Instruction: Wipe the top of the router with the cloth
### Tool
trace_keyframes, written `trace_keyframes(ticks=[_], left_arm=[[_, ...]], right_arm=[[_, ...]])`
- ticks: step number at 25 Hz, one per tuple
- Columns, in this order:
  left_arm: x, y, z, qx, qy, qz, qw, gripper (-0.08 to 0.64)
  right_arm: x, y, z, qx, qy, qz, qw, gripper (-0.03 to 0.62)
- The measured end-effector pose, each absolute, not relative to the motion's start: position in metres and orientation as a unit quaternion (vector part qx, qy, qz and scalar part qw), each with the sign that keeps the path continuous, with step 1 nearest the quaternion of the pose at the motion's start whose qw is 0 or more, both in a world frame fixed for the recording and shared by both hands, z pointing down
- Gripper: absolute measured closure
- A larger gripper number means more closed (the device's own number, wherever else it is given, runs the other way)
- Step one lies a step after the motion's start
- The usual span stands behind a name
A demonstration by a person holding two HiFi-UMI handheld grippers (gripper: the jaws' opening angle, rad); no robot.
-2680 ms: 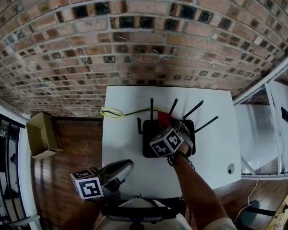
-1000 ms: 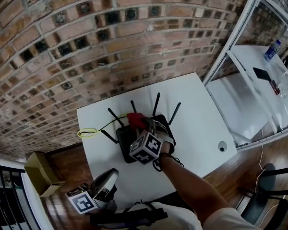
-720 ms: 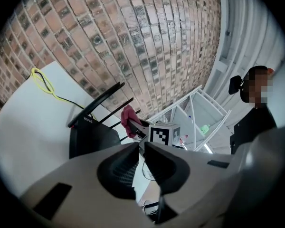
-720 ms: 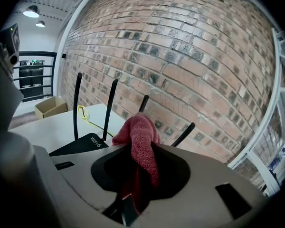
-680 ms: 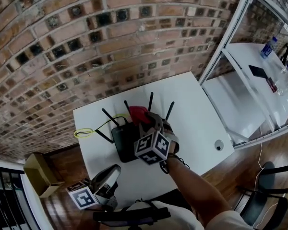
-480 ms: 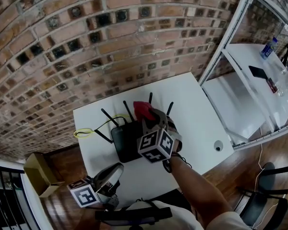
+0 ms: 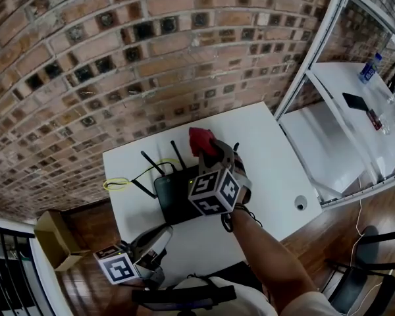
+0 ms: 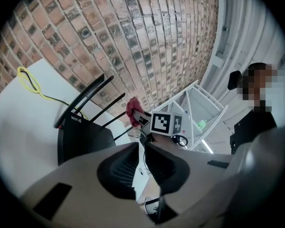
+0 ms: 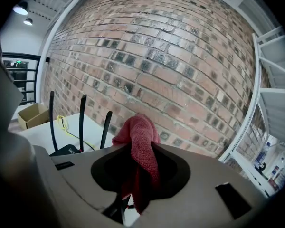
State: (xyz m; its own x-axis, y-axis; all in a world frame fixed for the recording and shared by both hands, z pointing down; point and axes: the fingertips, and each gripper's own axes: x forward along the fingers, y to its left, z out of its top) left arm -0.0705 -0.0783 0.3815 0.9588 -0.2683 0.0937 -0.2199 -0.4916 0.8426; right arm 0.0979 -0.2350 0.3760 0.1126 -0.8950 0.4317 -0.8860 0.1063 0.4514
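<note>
A black router (image 7: pixel 174 193) with several upright antennas lies on the white table (image 7: pixel 270 157). My right gripper (image 7: pixel 208 149) is shut on a red cloth (image 7: pixel 200 139) and holds it lifted above the router's far edge, among the antennas. In the right gripper view the cloth (image 9: pixel 140 141) hangs between the jaws of the right gripper (image 9: pixel 140 152), with the router (image 9: pixel 69 151) low at the left. My left gripper (image 7: pixel 159 237) rests at the table's near-left corner, shut and empty. The left gripper view shows the router (image 8: pixel 80 136) and, beyond it, the cloth (image 8: pixel 132 109).
A yellow cable loop (image 7: pixel 116 184) lies on the table left of the router. A cardboard box (image 7: pixel 51 237) sits on the wood floor at the left. A brick wall stands behind the table. A cable hole (image 7: pixel 301 206) is near the table's right corner; white shelving (image 7: pixel 355 110) lies beyond.
My right gripper has risen off the router's top with the cloth and moved toward the antennas. The head camera has swung to the right. The left gripper has stayed put.
</note>
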Motion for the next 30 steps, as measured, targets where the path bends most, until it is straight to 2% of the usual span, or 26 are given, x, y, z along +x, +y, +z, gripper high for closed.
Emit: trace_keyframes(ticks=[7, 30], left_arm=[[-0.071, -0.078, 0.385, 0.86, -0.137, -0.019, 0.491, 0.517], [-0.09, -0.095, 0.394, 0.852, -0.152, -0.02, 0.5, 0.517]], right_arm=[[0.107, -0.251, 0.355, 0.694, -0.644, -0.026, 0.321, 0.485], [0.1, -0.245, 0.447, 0.677, -0.626, 0.08, 0.378, 0.485]])
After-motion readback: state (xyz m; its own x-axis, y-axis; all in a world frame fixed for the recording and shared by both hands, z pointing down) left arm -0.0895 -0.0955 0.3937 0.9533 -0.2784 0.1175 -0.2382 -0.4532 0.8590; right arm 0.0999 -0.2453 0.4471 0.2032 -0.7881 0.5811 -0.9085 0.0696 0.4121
